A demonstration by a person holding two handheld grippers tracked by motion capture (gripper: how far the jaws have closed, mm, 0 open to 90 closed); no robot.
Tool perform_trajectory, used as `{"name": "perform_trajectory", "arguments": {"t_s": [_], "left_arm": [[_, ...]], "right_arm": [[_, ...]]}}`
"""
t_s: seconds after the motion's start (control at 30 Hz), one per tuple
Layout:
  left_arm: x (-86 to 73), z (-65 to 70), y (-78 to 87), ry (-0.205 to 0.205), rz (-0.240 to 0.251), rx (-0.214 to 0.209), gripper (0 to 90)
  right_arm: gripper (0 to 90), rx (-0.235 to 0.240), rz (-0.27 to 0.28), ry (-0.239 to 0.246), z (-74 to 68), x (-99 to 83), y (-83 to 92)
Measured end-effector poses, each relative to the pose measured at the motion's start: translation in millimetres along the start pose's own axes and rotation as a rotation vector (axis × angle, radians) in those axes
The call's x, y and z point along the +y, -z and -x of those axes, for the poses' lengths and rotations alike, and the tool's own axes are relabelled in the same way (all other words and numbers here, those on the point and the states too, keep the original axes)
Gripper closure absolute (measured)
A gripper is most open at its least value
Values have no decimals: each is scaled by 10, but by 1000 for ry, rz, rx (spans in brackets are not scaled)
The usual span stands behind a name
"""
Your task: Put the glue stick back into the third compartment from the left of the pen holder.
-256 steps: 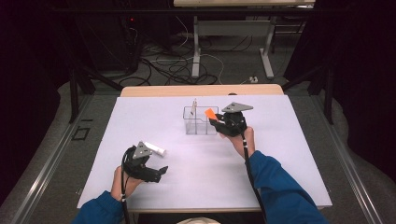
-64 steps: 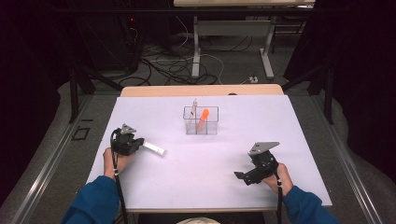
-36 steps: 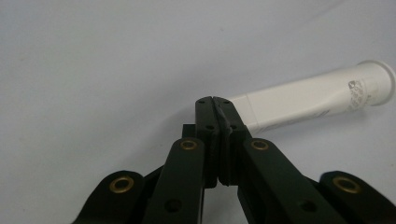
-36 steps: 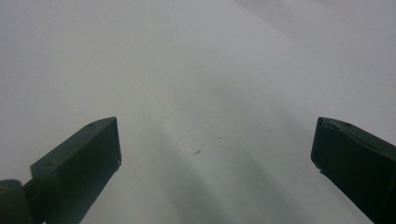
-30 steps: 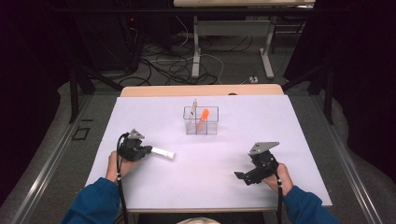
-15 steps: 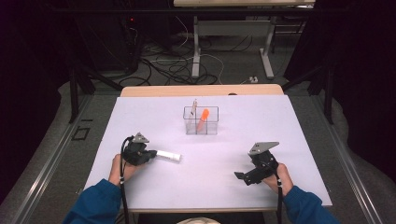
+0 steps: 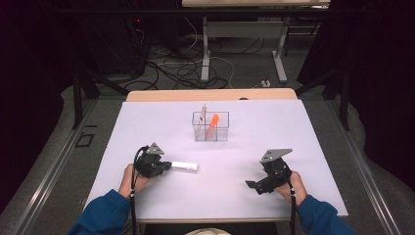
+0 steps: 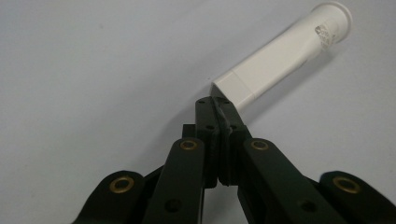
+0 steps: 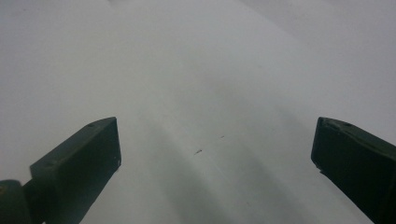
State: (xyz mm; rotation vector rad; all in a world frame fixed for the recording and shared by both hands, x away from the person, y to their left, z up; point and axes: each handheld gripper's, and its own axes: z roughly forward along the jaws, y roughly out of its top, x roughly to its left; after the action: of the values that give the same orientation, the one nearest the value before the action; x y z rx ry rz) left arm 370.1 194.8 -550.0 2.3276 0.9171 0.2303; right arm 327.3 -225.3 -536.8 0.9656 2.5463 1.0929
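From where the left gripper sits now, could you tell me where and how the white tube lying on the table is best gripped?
Probably on the flat-sided squarish end of the white tube, coming from that end, where the left gripper already sits with its jaws shut at the corner. The tube lies flat on the table; its flat faces should give the jaws firmer purchase than the round flared far end.

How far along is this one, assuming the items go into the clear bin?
Done: an orange item and a thin stick stand in the clear bin. In hand: the left gripper, jaws shut, tips at the flat end of the white tube, which lies on the table. Left: likely binning it. The right gripper is open, idle.
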Motion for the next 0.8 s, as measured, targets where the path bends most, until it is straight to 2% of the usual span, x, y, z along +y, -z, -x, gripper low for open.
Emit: {"name": "perform_trajectory", "arguments": {"t_s": [0.23, 0.27, 0.37, 0.6, 0.8], "left_arm": [[27, 113, -29, -24, -3, -20, 896], [30, 121, -30, -33, -6, -23, 896], [36, 149, -42, -37, 2, -30, 896], [51, 215, -48, -47, -14, -53, 896], [58, 263, -67, -49, -6, -53, 896]], "right_arm": [[10, 2, 2, -6, -4, 0, -2], [10, 3, -20, -4, -2, 6, 10], [10, 7, -21, -3, -1, 5, 9], [9, 12, -23, -4, -2, 6, 8], [9, 14, -23, -3, 0, 6, 4]]}}
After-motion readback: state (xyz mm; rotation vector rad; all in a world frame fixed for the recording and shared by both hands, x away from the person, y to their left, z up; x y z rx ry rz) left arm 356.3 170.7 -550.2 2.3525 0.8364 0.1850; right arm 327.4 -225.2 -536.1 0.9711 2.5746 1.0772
